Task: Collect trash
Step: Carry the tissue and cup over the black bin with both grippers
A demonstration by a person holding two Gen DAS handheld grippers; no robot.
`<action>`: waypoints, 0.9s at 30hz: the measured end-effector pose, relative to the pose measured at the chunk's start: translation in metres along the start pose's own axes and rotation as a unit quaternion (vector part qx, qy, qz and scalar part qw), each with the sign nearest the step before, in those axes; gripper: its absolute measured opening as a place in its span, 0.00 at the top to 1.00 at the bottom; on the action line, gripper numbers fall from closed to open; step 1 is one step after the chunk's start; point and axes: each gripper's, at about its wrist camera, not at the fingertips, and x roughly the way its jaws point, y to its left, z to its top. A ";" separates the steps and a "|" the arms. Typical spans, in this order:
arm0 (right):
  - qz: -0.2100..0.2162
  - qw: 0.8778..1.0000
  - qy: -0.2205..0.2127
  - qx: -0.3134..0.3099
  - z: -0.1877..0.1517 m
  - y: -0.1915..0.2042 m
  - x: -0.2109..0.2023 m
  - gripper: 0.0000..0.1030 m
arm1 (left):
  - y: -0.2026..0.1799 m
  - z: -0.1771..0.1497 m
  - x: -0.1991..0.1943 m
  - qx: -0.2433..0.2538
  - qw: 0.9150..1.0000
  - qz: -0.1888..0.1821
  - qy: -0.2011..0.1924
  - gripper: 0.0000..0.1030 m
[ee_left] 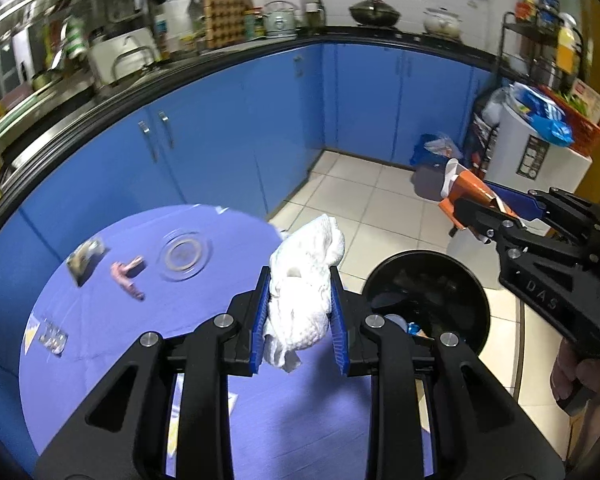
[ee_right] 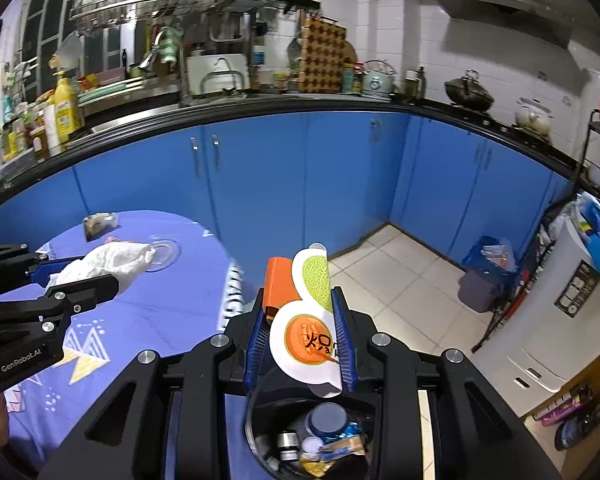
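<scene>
Your left claw (ee_left: 300, 312) is clamped on a crumpled white tissue (ee_left: 304, 284), held between both blue pads above the purple worktop (ee_left: 140, 340). Your right claw (ee_right: 302, 340) is closed on a melon-print carton (ee_right: 306, 320), pinched flat between its pads. Directly below the right claw sits the black bin (ee_right: 260, 432), with cans and wrappers inside; it lies just right of the left claw. Ahead-left of the left claw, on the worktop: a pink wrapper (ee_left: 127, 276), a foil packet (ee_left: 85, 260), a glass dish (ee_left: 185, 254).
</scene>
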 end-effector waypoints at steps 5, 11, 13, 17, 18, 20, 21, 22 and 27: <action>-0.001 1.000 -0.002 0.018 -0.006 -0.023 -0.001 0.71 | -0.030 0.012 0.010 0.024 1.000 -0.010 0.002 0.73; -0.003 0.999 0.000 0.033 -0.011 -0.040 0.003 0.71 | -0.051 0.020 0.022 0.037 0.999 -0.017 0.008 0.73; 0.000 0.999 0.003 0.041 -0.012 -0.046 0.006 0.71 | -0.054 0.022 0.025 0.037 0.999 -0.018 0.011 0.73; 0.002 0.999 0.005 0.050 -0.013 -0.053 0.008 0.71 | -0.059 0.026 0.031 0.037 0.999 -0.017 0.015 0.73; 0.002 0.999 0.005 0.052 -0.014 -0.054 0.009 0.71 | -0.059 0.026 0.032 0.037 0.999 -0.016 0.016 0.73; 0.002 0.999 0.003 0.053 -0.014 -0.056 0.009 0.71 | -0.060 0.027 0.034 0.037 0.999 -0.016 0.017 0.73; 0.001 0.999 0.002 0.053 -0.014 -0.057 0.009 0.71 | -0.061 0.027 0.034 0.037 0.999 -0.016 0.018 0.73; -0.001 0.999 0.001 0.051 -0.014 -0.058 0.008 0.70 | -0.061 0.028 0.035 0.037 0.999 -0.015 0.018 0.73; -0.009 0.999 -0.009 0.043 -0.014 -0.053 0.003 0.70 | -0.063 0.028 0.037 0.038 0.999 -0.015 0.019 0.73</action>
